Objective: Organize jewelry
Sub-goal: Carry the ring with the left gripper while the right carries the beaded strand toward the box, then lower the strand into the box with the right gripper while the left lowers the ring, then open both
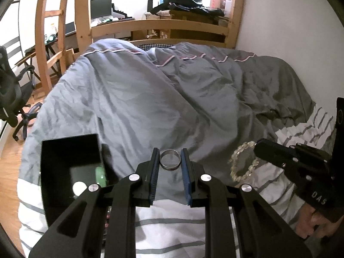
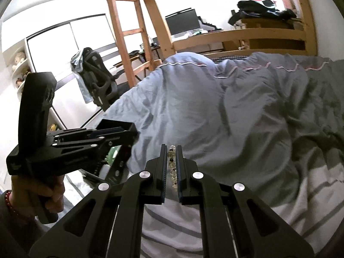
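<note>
My left gripper (image 1: 170,153) holds a silver metal bangle (image 1: 170,159) between its blue-padded fingers, above the bed beside an open black jewelry box (image 1: 71,163). The box lies on the bedding at the left and holds a green item (image 1: 101,175) and a white round item (image 1: 79,187). My right gripper (image 2: 172,150) is shut on a clear beaded bracelet (image 2: 172,163). In the left wrist view that bracelet (image 1: 243,163) hangs as a loop from the right gripper (image 1: 258,146). The left gripper (image 2: 120,132) shows at the left of the right wrist view, over the box (image 2: 116,161).
A rumpled blue-grey duvet (image 1: 172,99) covers the bed, with white striped bedding (image 1: 172,225) at the near end. A wooden bed frame and ladder (image 1: 53,32) stand behind. A black office chair (image 1: 13,99) stands on the wood floor at the left.
</note>
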Demonstrator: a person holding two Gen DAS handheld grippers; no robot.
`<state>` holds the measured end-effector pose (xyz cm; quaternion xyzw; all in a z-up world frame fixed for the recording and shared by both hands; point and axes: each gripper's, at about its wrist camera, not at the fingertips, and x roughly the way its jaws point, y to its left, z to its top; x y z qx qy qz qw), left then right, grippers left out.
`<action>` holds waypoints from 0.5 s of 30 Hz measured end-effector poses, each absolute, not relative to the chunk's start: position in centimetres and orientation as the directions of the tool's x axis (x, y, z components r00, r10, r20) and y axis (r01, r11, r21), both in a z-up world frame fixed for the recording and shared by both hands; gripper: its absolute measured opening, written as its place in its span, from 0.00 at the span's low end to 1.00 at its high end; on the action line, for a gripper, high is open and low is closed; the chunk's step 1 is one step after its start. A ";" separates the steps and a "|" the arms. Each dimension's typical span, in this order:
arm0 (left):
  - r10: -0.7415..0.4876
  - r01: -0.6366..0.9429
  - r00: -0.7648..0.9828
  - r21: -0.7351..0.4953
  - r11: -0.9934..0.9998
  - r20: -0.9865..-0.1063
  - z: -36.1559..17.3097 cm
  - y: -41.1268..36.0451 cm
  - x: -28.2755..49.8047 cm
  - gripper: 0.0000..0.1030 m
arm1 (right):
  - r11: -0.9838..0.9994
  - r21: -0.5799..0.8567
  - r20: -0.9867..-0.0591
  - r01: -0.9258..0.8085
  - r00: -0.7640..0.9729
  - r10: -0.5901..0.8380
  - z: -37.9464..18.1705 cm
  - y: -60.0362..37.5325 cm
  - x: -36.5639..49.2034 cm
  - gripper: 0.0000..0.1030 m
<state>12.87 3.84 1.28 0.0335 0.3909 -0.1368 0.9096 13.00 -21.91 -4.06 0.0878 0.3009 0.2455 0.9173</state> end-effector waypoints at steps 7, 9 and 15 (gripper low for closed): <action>-0.186 0.222 0.678 -0.043 0.974 -0.712 2.2 6.4 12.9 0.19 | 0.844 0.300 -0.498 -0.445 0.681 0.536 -3.3 -19.2 13.2 0.08; -0.180 0.209 0.682 -0.047 0.977 -0.709 2.3 7.2 12.9 0.19 | 0.840 0.296 -0.495 -0.455 0.678 0.543 -3.1 -18.6 13.3 0.08; -0.152 0.172 0.693 -0.043 0.984 -0.705 2.7 9.1 12.9 0.19 | 0.830 0.299 -0.488 -0.471 0.672 0.557 -2.5 -17.5 13.8 0.08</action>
